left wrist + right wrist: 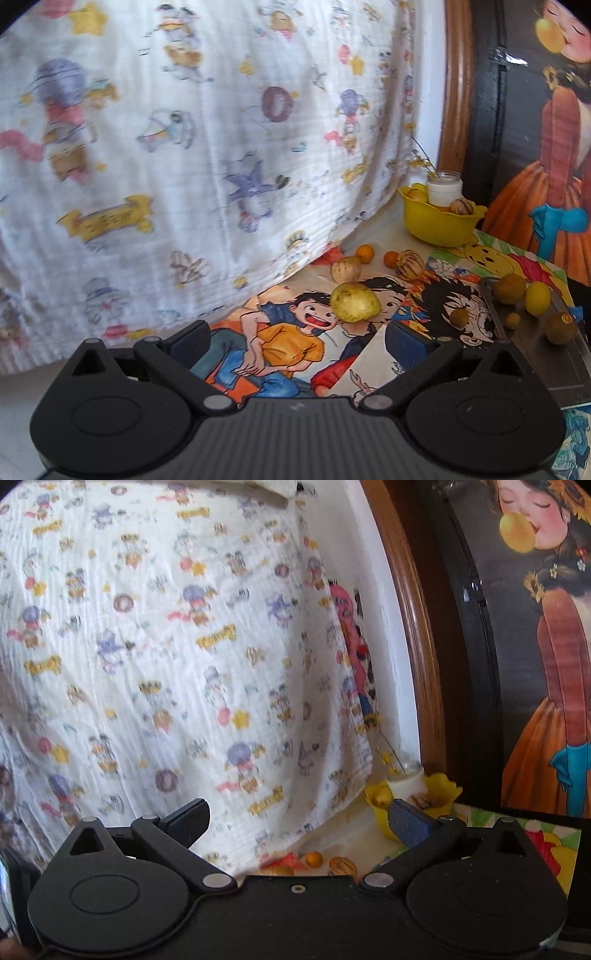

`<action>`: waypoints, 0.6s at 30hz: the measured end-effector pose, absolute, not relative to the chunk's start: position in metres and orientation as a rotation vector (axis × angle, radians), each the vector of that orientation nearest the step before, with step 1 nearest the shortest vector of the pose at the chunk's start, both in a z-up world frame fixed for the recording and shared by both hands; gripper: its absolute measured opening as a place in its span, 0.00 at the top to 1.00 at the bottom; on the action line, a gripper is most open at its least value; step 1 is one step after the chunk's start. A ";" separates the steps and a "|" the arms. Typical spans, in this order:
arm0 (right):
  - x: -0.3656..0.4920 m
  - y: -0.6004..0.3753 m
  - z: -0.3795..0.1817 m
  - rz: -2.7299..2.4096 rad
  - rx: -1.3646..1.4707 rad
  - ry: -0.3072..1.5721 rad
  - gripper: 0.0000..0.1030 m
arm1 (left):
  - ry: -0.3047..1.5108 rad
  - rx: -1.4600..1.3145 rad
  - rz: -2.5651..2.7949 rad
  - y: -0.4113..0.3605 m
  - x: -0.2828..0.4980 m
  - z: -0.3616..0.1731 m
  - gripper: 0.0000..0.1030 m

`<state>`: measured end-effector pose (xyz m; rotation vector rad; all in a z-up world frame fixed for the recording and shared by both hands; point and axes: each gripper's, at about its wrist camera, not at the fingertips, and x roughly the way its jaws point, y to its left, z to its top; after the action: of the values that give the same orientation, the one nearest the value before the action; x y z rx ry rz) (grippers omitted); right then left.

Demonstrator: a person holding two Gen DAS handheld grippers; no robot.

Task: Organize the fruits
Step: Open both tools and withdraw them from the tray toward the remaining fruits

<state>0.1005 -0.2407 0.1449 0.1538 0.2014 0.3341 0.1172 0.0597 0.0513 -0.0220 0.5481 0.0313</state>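
**Both claws spread wide, fruit loose on cartoon-print cover**

Currently the left gripper [297, 341] has its jaws set wide apart with nothing between them, poised above the bright cartoon-print table cover [288, 343]. Just ahead of its fingertips lies a large yellow-green pear-like fruit [355, 302], and a small brown round fruit [460, 316] sits near the right finger.

Farther back: a pale cream round fruit [346, 268], a small orange citrus [365, 254], a second small orange citrus [391, 258] touching a cream striped melon-like fruit [410, 266].

At the rear corner stands a yellow plastic bowl with a wavy rim [436, 225]. It holds yellow fruit and another striped one at its rim. A white glass jar with dried yellow sprigs [444, 188] stands close to it; in or behind the bowl, cannot tell.

On a dark grey flat tray [569, 350] at right: two brown kiwi-like fruits, a yellow lemon [537, 298], one tiny brown fruit. One kiwi carries a small sticker; writing unreadable.

Right gripper [299, 821]: jaws likewise wide, empty, aimed at a white cartoon-print cloth [166, 646] hanging behind the table. Yellow banner motifs on the cloth carry lettering, too blurred to read.
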 end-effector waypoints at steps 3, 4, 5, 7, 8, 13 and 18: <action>0.108 -0.242 0.132 0.327 0.132 0.226 0.00 | 0.556 0.023 0.013 0.055 0.126 0.050 0.00; 0.110 -0.243 0.127 0.326 0.123 0.236 0.00 | 0.555 0.040 0.008 0.054 0.130 0.050 0.00; 0.112 -0.244 0.123 0.323 0.114 0.245 0.00 | 0.555 0.052 0.003 0.053 0.133 0.051 0.00; 0.115 -0.247 0.115 0.315 0.094 0.260 0.00 | 0.557 0.072 -0.003 0.052 0.141 0.051 0.00; 0.116 -0.248 0.112 0.312 0.088 0.266 0.00 | 0.558 0.081 -0.006 0.051 0.144 0.051 0.00; 0.126 -0.255 0.089 0.292 0.065 0.318 0.00 | 0.568 0.118 -0.035 0.046 0.162 0.049 0.00; 0.138 -0.259 0.066 0.286 0.033 0.372 0.00 | 0.581 0.146 -0.061 0.038 0.182 0.046 0.00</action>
<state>0.1377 -0.2589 0.0662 0.0333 0.3722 0.2863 0.1819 0.0383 0.0462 0.1456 0.5806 -0.0606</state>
